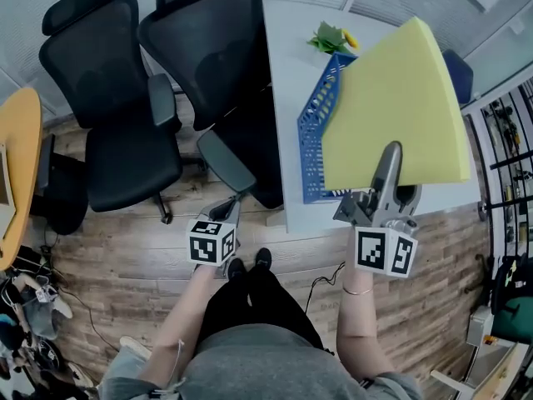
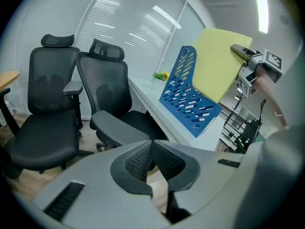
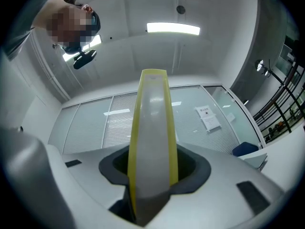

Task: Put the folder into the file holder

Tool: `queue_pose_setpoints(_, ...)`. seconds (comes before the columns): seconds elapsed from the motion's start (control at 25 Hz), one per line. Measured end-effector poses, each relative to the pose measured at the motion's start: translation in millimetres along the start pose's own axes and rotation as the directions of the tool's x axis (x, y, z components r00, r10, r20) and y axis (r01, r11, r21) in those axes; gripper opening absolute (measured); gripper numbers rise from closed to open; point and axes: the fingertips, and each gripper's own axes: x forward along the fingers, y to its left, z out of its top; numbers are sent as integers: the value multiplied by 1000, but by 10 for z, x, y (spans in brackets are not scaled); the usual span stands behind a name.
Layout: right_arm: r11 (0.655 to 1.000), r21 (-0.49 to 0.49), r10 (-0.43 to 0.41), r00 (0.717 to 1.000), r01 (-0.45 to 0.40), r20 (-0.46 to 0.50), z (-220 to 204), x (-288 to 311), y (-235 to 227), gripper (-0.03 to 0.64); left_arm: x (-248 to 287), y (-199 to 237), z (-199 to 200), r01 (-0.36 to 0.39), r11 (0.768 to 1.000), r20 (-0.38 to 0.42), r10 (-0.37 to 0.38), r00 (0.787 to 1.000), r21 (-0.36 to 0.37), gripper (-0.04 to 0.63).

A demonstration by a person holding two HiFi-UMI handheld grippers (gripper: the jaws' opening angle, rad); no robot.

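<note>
A thick yellow folder (image 1: 400,107) is held up over the white desk (image 1: 287,98), with my right gripper (image 1: 388,161) shut on its near edge. In the right gripper view the folder (image 3: 152,142) stands edge-on between the jaws, pointing up at the ceiling. The blue slotted file holder (image 1: 316,136) lies on the desk just left of and under the folder; the left gripper view shows the file holder (image 2: 188,99) with the folder (image 2: 217,63) leaning above it. My left gripper (image 1: 223,213) hangs low by the chairs, shut with nothing in it (image 2: 151,144).
Two black office chairs (image 1: 125,82) stand left of the desk. A small green and yellow plant (image 1: 331,38) sits at the desk's far end. A wooden table edge (image 1: 17,157) is at far left. A cable lies on the wood floor (image 1: 329,277).
</note>
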Motion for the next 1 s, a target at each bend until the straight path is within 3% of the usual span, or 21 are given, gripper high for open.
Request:
queue_pose_setpoints(0.48,1000,1,-6,1000,6,12,-41,-103,-25,184,43,-32,-8,4,1000,-2,-4,1000,0,32)
queue_pose_setpoints(1.0,999,-48,-8,996,3,-85,-378,-128,-14,189,90,-40,-17,7,1000,-6,-7,1000,-3,32)
